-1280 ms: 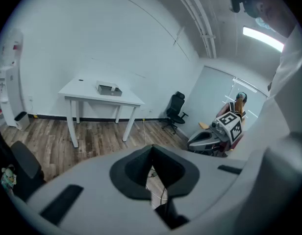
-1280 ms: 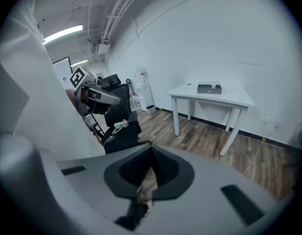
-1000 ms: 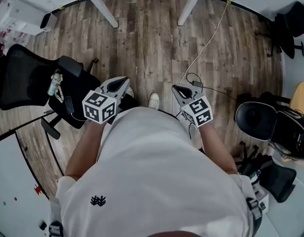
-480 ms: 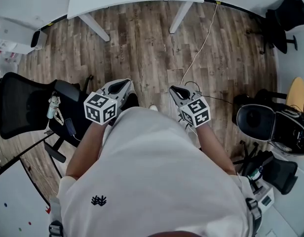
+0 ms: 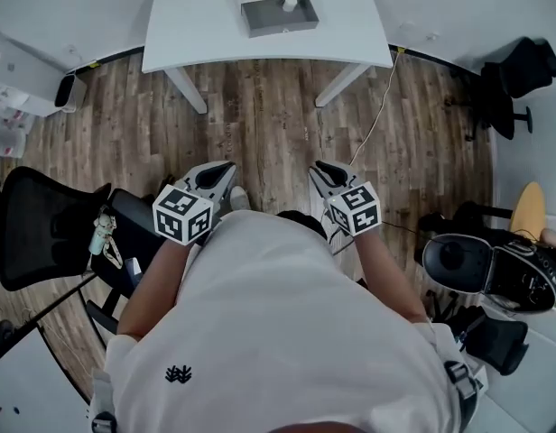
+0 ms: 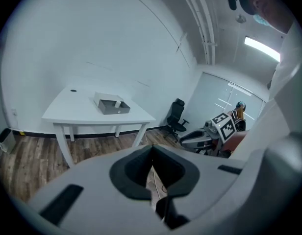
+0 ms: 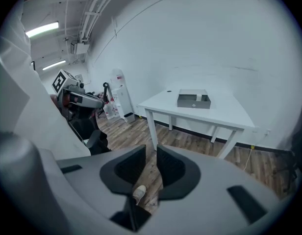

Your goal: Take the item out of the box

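A grey open box (image 5: 278, 14) stands on the white table (image 5: 197, 34) far ahead, with a small white item (image 5: 289, 4) upright inside it. Both grippers are held close to the person's body, over the wooden floor and well short of the table. My left gripper (image 5: 220, 170) is shut and empty. In the left gripper view the box (image 6: 112, 105) is small, above the closed left gripper (image 6: 152, 152). My right gripper (image 5: 325, 168) has its jaws opening, a narrow gap between them and nothing in it. In the right gripper view the box (image 7: 193, 100) sits far beyond the right gripper (image 7: 151, 153).
Black office chairs stand at the left (image 5: 43, 228) and the far right (image 5: 513, 79). A round black seat (image 5: 454, 262) is near my right side. A white cable (image 5: 373, 133) trails across the floor from the table's right leg. White bins (image 5: 7, 106) sit at the left wall.
The head view has swung up and forward, so the table with the box has come into sight at the top. Both grippers stay in front of the body.
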Demonstrator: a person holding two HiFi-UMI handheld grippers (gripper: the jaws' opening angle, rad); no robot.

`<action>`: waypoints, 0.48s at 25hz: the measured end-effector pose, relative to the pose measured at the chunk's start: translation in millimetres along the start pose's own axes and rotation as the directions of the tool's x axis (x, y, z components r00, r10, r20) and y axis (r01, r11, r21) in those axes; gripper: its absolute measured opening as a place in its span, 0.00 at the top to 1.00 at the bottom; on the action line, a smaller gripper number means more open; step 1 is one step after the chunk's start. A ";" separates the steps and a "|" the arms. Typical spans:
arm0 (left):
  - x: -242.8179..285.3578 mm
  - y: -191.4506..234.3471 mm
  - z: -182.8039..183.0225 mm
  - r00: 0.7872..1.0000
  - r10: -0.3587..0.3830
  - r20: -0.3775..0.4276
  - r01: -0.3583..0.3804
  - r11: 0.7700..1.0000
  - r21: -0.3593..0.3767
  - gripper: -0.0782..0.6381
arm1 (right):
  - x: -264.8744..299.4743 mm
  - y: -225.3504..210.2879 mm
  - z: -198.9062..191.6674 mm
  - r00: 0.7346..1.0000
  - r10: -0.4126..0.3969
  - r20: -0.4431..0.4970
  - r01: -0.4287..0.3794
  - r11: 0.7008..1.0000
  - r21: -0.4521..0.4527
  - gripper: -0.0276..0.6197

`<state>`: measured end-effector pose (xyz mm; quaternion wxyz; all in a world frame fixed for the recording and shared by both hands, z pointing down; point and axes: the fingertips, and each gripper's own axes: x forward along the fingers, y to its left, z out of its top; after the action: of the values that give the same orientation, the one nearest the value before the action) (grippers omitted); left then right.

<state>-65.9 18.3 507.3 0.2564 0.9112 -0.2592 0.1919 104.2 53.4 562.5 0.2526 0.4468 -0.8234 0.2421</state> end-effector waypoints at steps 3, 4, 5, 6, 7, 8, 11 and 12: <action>-6.2 31.3 5.7 1.000 0.019 -0.009 -0.019 1.000 -0.004 0.88 | 25.2 -14.2 26.6 1.000 -0.012 -0.002 0.012 1.000 -0.013 0.85; -6.6 40.8 8.2 1.000 0.027 -0.013 -0.027 1.000 -0.005 0.88 | 33.1 -19.7 36.0 1.000 -0.017 -0.001 0.017 1.000 -0.014 0.85; -6.6 48.1 10.7 0.999 0.032 -0.014 -0.032 0.999 -0.007 0.88 | 40.5 -25.2 45.1 1.000 -0.019 0.000 0.019 1.000 -0.014 0.84; -6.3 53.2 12.6 0.999 0.035 -0.012 -0.035 0.999 -0.011 0.88 | 47.3 -30.5 53.3 1.000 -0.019 0.001 0.019 1.000 -0.016 0.83; -5.7 57.4 14.3 0.999 0.036 -0.008 -0.037 0.999 -0.017 0.88 | 54.0 -36.0 61.2 1.000 -0.019 0.003 0.019 1.000 -0.021 0.82; -4.8 62.0 16.4 0.999 0.040 -0.002 -0.040 0.999 -0.026 0.88 | 61.0 -42.2 69.1 1.000 -0.020 0.005 0.020 0.999 -0.028 0.82; -0.8 78.7 26.5 0.998 0.064 0.019 -0.063 0.997 -0.054 0.88 | 83.4 -65.3 94.0 1.000 -0.025 0.012 0.025 0.998 -0.049 0.80; 0.6 83.8 30.2 0.997 0.074 0.026 -0.072 0.996 -0.061 0.88 | 90.5 -74.0 101.9 1.000 -0.024 0.014 0.025 0.998 -0.055 0.80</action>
<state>-106.8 -60.6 514.4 0.2728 0.8956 -0.3015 0.1804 104.5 -101.6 555.6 0.2621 0.4515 -0.8258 0.2132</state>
